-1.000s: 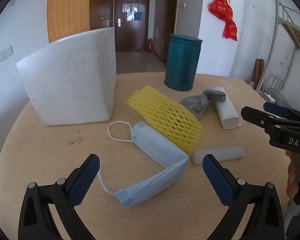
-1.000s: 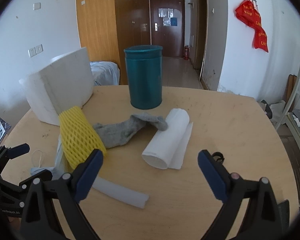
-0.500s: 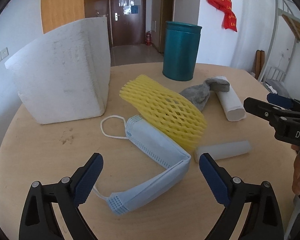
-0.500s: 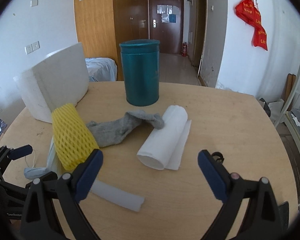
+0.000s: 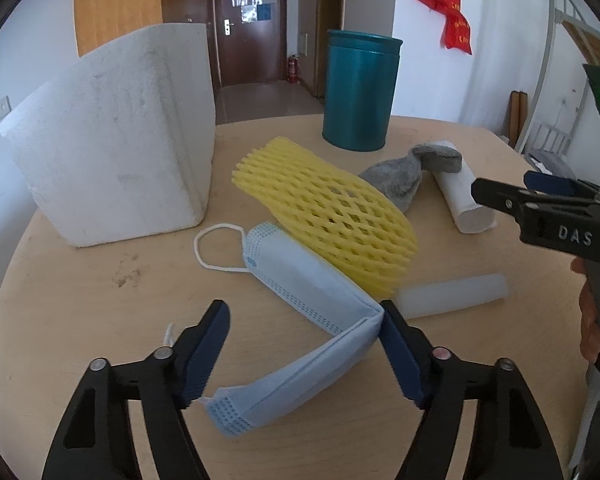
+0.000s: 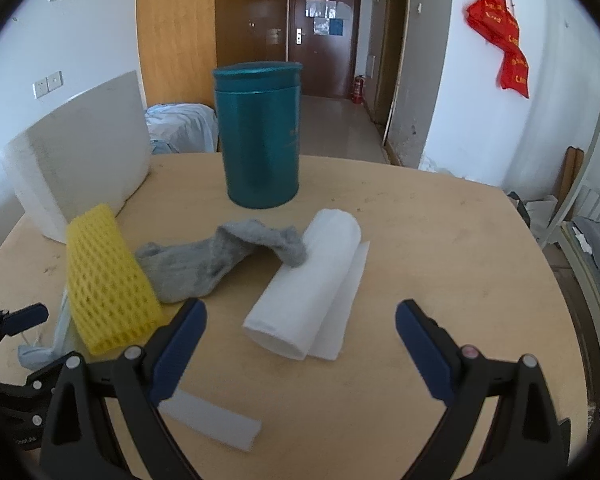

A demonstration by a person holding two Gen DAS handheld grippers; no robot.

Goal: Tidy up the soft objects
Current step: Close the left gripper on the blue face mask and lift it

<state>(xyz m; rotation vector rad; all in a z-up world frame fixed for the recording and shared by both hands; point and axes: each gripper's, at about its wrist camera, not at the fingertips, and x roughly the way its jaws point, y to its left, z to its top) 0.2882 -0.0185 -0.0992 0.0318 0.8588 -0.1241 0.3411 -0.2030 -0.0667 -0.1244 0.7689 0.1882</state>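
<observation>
Our left gripper (image 5: 304,344) straddles the folded blue face mask (image 5: 300,316) near the table's (image 5: 80,312) front edge, fingers spread but narrower than a second ago. The mask's long axis runs from front-left toward the yellow foam net (image 5: 328,216). Our right gripper (image 6: 300,344) hovers wide open before the paper roll (image 6: 312,284).

Pale blue pleated face mask (image 5: 300,320) with a white ear loop; yellow diamond-mesh foam sleeve (image 5: 328,216); grey sock (image 6: 216,260); white paper roll (image 6: 308,292); teal canister (image 6: 260,136); speckled white foam box (image 5: 112,140); a translucent, perhaps whitish, tube (image 5: 452,296); tan desk (image 6: 440,248).
</observation>
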